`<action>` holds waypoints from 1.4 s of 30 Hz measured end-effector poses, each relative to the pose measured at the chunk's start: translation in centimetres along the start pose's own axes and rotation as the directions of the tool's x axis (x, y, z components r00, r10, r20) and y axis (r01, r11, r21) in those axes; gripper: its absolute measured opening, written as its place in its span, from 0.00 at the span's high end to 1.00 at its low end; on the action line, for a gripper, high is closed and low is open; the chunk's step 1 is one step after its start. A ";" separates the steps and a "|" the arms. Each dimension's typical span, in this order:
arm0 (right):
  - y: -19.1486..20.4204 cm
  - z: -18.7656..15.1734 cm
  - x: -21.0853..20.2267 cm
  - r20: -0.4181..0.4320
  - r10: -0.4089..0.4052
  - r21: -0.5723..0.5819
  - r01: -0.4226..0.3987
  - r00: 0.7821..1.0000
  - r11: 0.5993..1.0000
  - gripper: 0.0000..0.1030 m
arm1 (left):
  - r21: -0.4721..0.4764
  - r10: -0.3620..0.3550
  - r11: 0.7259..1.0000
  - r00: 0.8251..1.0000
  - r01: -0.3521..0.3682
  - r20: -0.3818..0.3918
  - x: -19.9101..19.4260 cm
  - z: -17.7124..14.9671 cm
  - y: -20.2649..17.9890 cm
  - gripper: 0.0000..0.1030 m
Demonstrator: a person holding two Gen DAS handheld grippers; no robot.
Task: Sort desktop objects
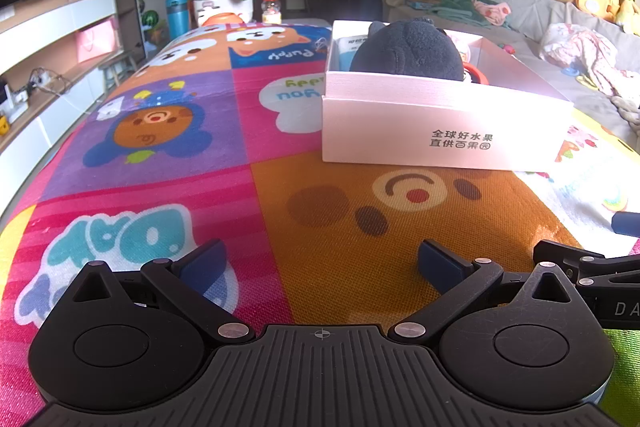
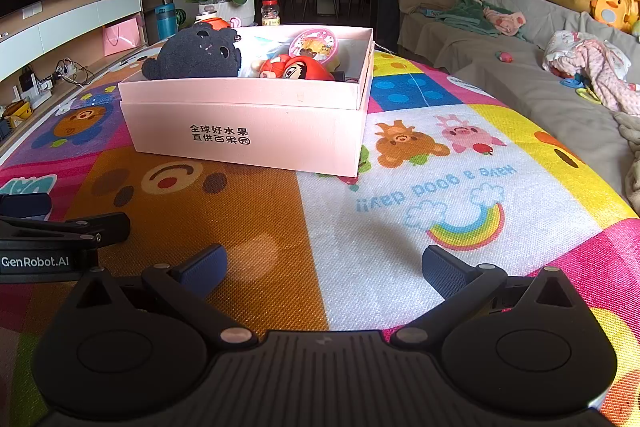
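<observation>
left tool (image 1: 320, 267) agape, empty | right tool (image 2: 324, 269) agape, empty | plush (image 2: 196, 53) in box (image 2: 248, 135): soft, light; pinch its body | table (image 2: 360, 227)

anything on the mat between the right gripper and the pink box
Nothing visible. The right gripper is open and empty, and only bare printed mat lies between it and the pink box. The left gripper sits off to the side.

Your right gripper (image 2: 324, 269) hangs wide open, empty, over the cartoon mat (image 2: 400, 267) at bottom centre. The pink box (image 2: 248, 131), upper left of centre, holds a dark plush toy (image 2: 196, 53) and a red figure (image 2: 300, 69).
</observation>
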State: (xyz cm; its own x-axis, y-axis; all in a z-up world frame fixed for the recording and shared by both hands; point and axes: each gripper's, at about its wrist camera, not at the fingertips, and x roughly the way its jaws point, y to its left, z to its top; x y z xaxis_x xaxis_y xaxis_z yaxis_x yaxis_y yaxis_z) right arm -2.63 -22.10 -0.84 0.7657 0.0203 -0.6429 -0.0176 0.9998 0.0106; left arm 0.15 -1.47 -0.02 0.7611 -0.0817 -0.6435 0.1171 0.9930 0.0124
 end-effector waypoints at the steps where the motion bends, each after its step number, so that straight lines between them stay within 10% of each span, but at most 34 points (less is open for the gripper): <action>1: 0.0 0.0 0.0 0.000 0.000 0.000 0.000 1.000 1.000 0.00 | 0.000 0.000 1.000 1.000 0.000 0.000 0.0 0.0 0.0 0.00; 42: 0.0 0.0 0.0 0.000 0.000 0.000 0.000 1.000 1.000 0.00 | 0.000 0.000 1.000 1.000 0.000 0.000 0.0 0.0 0.0 0.00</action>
State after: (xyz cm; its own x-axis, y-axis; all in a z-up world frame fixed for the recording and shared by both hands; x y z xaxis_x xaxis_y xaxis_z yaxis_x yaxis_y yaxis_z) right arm -2.65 -22.13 -0.83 0.7657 0.0205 -0.6428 -0.0176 0.9998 0.0109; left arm 0.15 -1.46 -0.01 0.7610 -0.0821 -0.6436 0.1171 0.9931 0.0118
